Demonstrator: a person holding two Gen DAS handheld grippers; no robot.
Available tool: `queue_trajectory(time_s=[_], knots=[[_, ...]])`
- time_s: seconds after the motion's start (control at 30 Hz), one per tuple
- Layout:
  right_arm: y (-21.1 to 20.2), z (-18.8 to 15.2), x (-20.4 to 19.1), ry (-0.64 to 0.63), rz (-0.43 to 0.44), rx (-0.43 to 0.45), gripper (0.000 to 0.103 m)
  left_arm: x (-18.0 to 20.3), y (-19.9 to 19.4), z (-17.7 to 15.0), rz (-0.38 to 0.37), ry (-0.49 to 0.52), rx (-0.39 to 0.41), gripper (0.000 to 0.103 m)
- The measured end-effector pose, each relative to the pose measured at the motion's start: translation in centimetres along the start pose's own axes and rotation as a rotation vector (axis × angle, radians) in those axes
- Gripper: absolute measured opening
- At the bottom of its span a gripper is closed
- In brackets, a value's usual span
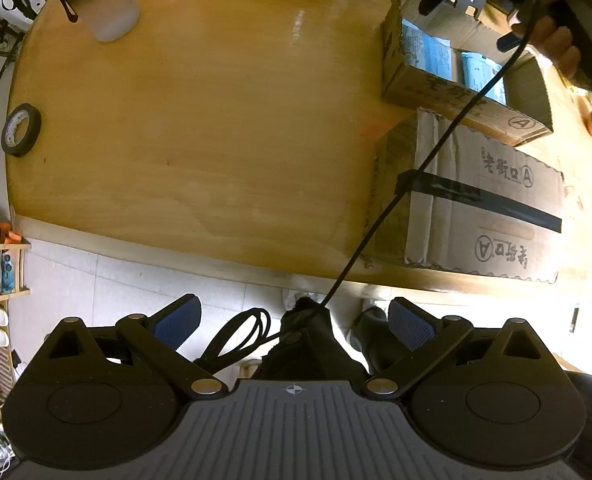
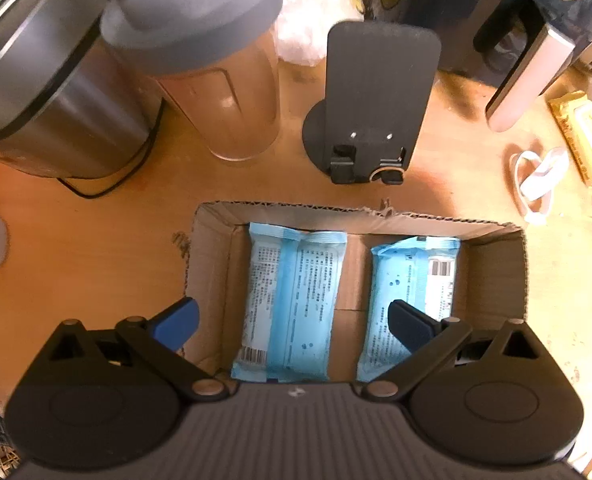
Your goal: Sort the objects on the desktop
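Observation:
An open cardboard box (image 2: 495,276) sits on the wooden table below my right gripper (image 2: 292,322). Two light blue wipe packets lie flat inside it, one on the left (image 2: 292,300) and one on the right (image 2: 411,280). My right gripper is open and empty above the box. In the left wrist view the same box (image 1: 423,92) shows at the upper right, with the blue packets (image 1: 427,50) inside and a hand holding the right gripper (image 1: 463,20) over it. My left gripper (image 1: 294,322) is open and empty, hanging off the table's near edge.
A black tape roll (image 1: 20,130) lies near the table's left edge. A taped, shut carton (image 1: 483,204) lies before the open box. A shaker bottle (image 2: 216,64), a steel bin (image 2: 44,92), a black stand (image 2: 375,92), a white cable (image 2: 537,180) and a yellow packet (image 2: 587,144) stand beyond it.

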State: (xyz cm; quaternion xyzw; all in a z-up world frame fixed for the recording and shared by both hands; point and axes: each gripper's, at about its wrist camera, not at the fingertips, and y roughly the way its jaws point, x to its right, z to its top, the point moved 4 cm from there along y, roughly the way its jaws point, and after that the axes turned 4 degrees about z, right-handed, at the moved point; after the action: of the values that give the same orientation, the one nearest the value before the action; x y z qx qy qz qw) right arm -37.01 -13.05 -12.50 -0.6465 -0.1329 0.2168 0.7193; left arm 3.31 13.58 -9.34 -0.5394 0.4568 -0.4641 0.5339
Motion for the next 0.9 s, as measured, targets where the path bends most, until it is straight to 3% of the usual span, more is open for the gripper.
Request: queue_trajectory(time_s=[0.9], knots=[[-1.7,0.4,1.9,0.024,0.008,0.02,0.103,1.4,-0.5,-0.4,0.004,0.014,0.015,0.103]])
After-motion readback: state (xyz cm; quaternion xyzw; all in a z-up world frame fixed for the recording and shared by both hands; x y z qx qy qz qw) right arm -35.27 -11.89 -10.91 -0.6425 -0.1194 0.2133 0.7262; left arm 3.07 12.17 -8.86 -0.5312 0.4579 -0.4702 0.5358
